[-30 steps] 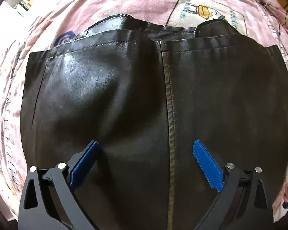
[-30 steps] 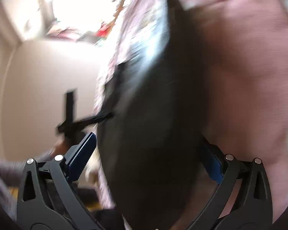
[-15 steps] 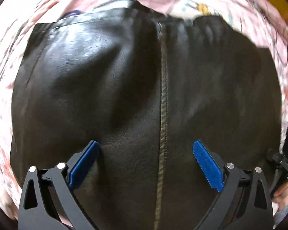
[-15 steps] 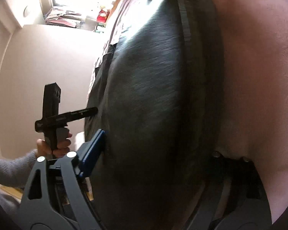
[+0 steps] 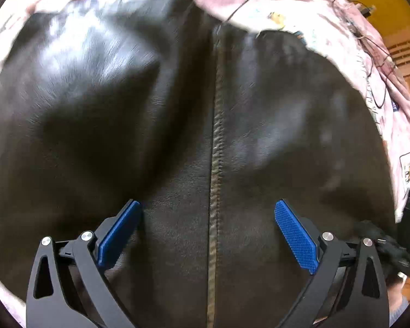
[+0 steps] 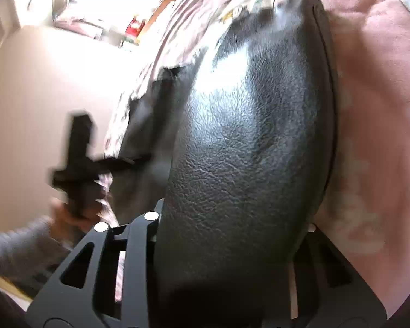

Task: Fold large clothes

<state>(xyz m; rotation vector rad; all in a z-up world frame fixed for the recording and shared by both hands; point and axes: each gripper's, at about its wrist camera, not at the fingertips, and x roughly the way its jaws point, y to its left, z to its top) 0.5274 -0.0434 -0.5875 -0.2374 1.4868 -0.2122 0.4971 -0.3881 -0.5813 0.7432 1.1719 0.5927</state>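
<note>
Pink bedding lies under our black leather garment; our left gripper hovers released above it, our right gripper closing on its fold.

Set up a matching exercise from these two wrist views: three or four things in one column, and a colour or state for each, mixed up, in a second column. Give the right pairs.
Column 1
1. jacket
2. blanket
3. left tool
4. seam

Column 2
A. pink, printed
B. open, above the leather
C. black, shiny
D. a stitched line running up the middle

Pairs: 1-C, 2-A, 3-B, 4-D
</note>
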